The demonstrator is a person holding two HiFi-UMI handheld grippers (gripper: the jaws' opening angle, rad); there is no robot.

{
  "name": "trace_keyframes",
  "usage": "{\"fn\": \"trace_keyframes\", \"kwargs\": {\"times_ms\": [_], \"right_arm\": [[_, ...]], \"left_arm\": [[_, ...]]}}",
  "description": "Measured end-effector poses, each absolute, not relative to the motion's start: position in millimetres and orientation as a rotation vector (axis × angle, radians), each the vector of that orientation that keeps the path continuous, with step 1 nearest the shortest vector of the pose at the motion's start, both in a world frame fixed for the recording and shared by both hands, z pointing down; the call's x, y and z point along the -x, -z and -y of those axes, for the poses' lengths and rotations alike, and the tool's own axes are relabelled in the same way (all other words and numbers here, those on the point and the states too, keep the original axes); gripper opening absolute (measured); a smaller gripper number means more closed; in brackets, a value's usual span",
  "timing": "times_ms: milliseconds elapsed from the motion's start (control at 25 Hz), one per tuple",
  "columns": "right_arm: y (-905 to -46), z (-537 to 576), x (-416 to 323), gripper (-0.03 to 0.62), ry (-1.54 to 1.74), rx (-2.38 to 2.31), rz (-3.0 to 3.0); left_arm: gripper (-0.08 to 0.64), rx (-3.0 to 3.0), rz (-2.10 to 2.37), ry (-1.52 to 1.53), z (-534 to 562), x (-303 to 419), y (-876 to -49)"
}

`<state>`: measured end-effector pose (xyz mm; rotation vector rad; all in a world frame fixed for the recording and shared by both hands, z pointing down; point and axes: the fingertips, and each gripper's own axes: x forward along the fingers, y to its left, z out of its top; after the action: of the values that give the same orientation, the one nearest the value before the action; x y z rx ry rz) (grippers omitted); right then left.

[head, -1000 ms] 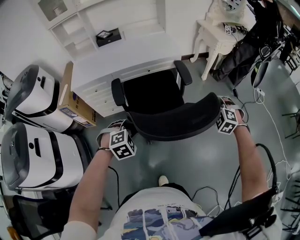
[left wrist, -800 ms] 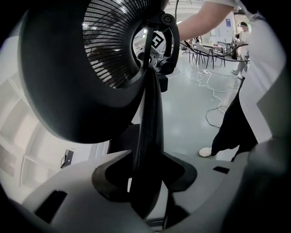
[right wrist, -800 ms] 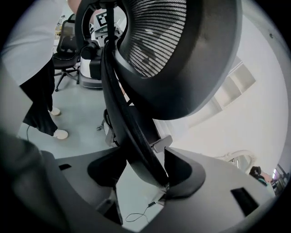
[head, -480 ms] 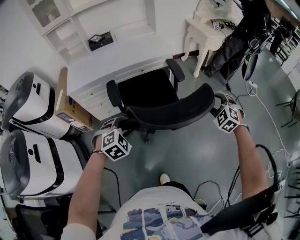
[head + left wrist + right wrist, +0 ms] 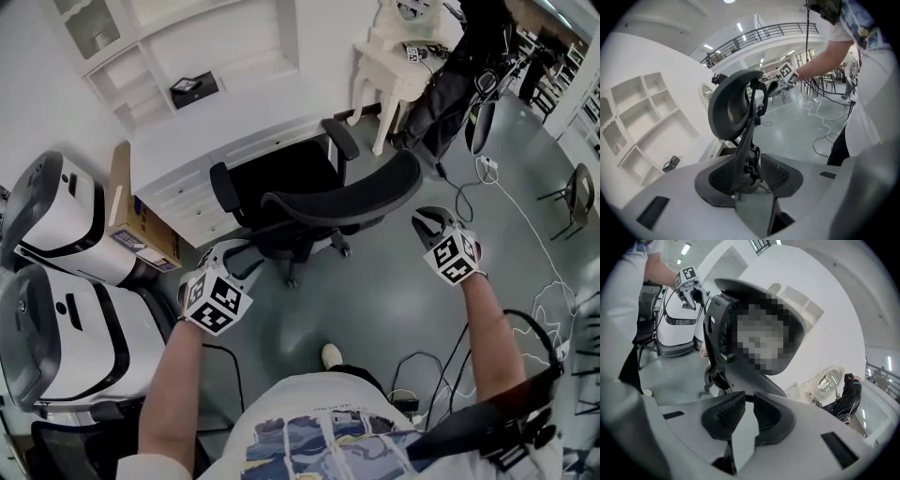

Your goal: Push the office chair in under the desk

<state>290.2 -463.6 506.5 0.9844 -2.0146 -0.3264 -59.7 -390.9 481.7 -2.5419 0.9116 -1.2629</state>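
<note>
- Fingers (image 5: 726, 414) of the right gripper (image 5: 749, 409) are closing, with just a slim gap between them and nothing in it. This one hangs clear of the chair's right end.
- Over on the left gripper (image 5: 757, 176), the fingers (image 5: 717, 180) stand apart and are closing too, also empty. The chair's back post shows beyond them, untouched.
- The office chair (image 5: 347, 199) sits centre frame in the head view, with neither gripper on it.
- Its seat looks tucked into the opening of the white surface (image 5: 234, 117), with the armrests at the front edge. The backrest stays out over the floor (image 5: 394, 309).
- Verdict: the push looks largely done. I can't tell whether a last nudge is needed.
</note>
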Motion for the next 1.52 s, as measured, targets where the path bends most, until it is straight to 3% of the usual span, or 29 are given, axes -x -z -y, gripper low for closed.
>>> {"fn": "trace_keyframes", "kwargs": {"times_ms": [200, 440, 1080, 1520], "right_arm": [[-498, 413, -256, 0.035, 0.19, -1.016, 2.102], [-493, 343, -200, 0.026, 0.006, -1.068, 2.258], [-481, 184, -98, 0.025, -0.227, -1.126, 2.438], [-483, 115, -67, 0.025, -0.273, -1.144, 2.479]], "left_arm": [[0.073, 2.708, -0.957, 1.057, 359, 66, -460], [0.017, 2.908, -0.942, 0.845, 309, 66, -446], [0.014, 3.173, -0.886, 0.508, 184, 75, -425], [0.014, 3.184, -0.796, 0.491, 121, 81, -425]]}}
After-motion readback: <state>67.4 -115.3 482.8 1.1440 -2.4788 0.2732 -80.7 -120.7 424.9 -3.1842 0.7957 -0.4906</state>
